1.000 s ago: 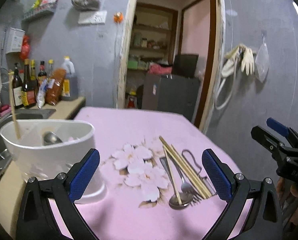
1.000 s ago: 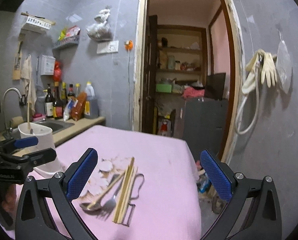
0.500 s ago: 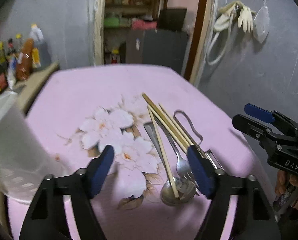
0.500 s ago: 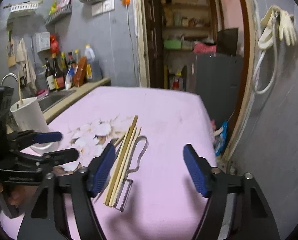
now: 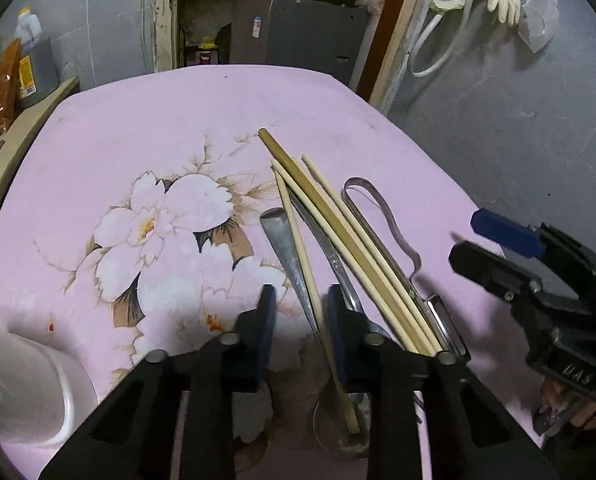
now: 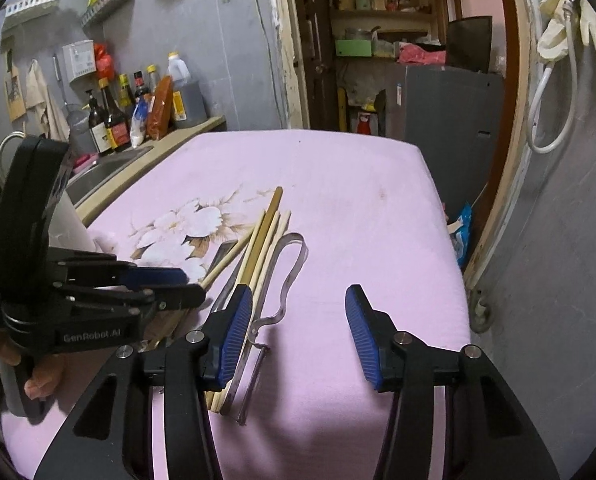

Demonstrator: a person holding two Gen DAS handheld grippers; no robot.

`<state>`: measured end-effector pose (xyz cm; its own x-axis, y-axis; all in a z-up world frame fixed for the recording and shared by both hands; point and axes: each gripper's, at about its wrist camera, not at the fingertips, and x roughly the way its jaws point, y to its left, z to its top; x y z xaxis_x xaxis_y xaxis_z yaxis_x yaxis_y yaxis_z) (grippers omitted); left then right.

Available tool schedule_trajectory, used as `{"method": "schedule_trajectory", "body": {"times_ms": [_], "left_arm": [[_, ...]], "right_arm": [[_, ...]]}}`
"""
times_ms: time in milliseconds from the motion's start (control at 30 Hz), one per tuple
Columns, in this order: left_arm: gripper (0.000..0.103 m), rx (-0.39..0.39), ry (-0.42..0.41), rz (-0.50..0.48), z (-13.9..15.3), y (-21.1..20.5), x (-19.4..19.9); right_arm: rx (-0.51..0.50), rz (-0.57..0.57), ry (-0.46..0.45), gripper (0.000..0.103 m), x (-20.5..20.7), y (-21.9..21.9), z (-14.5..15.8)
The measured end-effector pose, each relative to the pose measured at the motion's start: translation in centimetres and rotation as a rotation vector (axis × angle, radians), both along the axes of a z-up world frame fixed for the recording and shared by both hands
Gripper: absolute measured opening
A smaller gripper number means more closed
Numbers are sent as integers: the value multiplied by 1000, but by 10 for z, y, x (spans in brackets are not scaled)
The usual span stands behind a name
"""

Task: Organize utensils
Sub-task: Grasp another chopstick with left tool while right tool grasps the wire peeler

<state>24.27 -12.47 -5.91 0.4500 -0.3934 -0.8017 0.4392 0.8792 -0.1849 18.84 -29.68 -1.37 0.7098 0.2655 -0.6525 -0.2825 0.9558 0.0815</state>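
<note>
Pink flowered tablecloth (image 5: pixel 145 128): far half bare, far and right edges open to the doorway side.
Utensil pile, near right: chopsticks (image 5: pixel 338 236), spoon (image 5: pixel 293 264), fork (image 5: pixel 334 256), metal peeler (image 6: pixel 285 280), lying close together.
White holder (image 5: pixel 21 384): near-left corner.
Left gripper (image 5: pixel 300 320): jaws closing around one chopstick and the spoon handle, contact unclear.
Right gripper (image 6: pixel 298 328): jaws closing, parted, over the peeler; bare cloth to its right up to the table edge.
</note>
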Motion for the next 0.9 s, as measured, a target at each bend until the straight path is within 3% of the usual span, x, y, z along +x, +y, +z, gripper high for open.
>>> {"method": "schedule_trajectory", "body": {"times_ms": [200, 433, 633, 900], "left_arm": [[4, -50, 45, 32, -2, 6, 8], [2, -118, 55, 102, 3, 27, 2], [2, -100, 52, 175, 7, 42, -12], [3, -22, 45, 138, 11, 28, -10]], "right_arm": [[1, 9, 37, 46, 12, 7, -4], [-21, 34, 71, 37, 25, 20, -10], [-44, 25, 110, 28, 37, 23, -19], [-84, 30, 124, 26, 45, 27, -19]]}}
